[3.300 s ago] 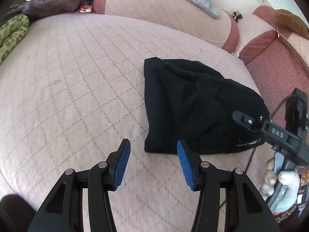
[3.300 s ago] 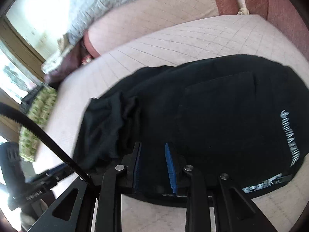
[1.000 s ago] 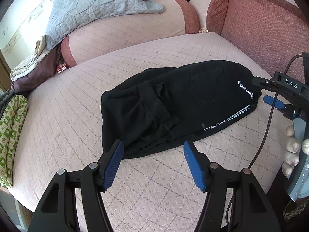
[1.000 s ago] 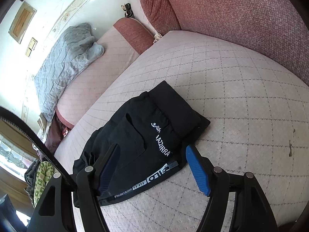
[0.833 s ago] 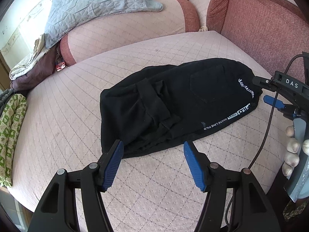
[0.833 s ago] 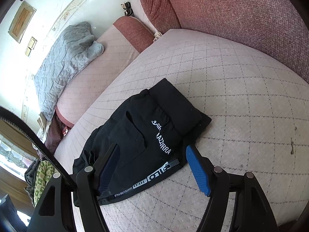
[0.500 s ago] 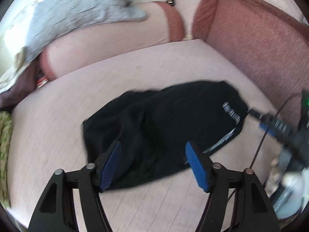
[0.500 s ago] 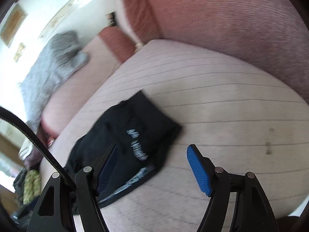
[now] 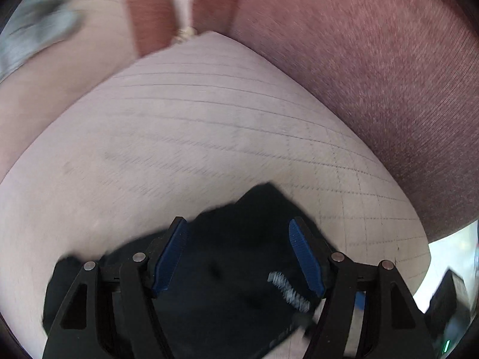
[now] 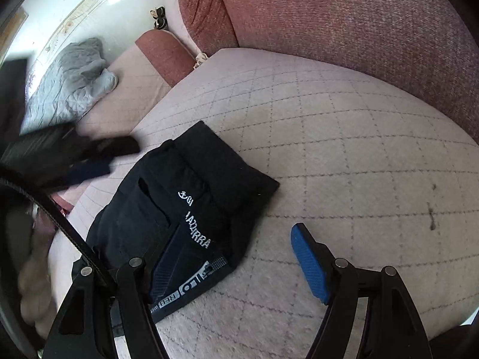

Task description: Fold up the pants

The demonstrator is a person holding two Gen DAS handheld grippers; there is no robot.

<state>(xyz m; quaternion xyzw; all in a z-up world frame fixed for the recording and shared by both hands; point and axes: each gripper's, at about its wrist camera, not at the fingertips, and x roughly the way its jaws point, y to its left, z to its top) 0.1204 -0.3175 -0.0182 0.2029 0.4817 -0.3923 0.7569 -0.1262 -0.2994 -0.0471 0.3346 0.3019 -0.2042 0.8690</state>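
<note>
The black pants (image 10: 191, 206) lie folded in a compact bundle on the pink quilted couch seat (image 10: 344, 155), white lettering and a waistband label facing up. They also show in the left wrist view (image 9: 236, 272). My left gripper (image 9: 238, 257) is open and empty, hovering over the bundle; that view is blurred by motion. It appears blurred in the right wrist view (image 10: 98, 158) at the far left above the pants. My right gripper (image 10: 236, 260) is open and empty, just off the bundle's near right corner.
A dark red backrest (image 10: 344, 15) runs along the right of the seat. A pink and red bolster (image 10: 143, 71) with a grey quilted blanket (image 10: 71, 80) lies at the back left. The seat's front edge is close below my right gripper.
My left gripper has swung right and forward, so the pants now sit low between its fingers. My right gripper has stayed open, with the pants slightly nearer in its view.
</note>
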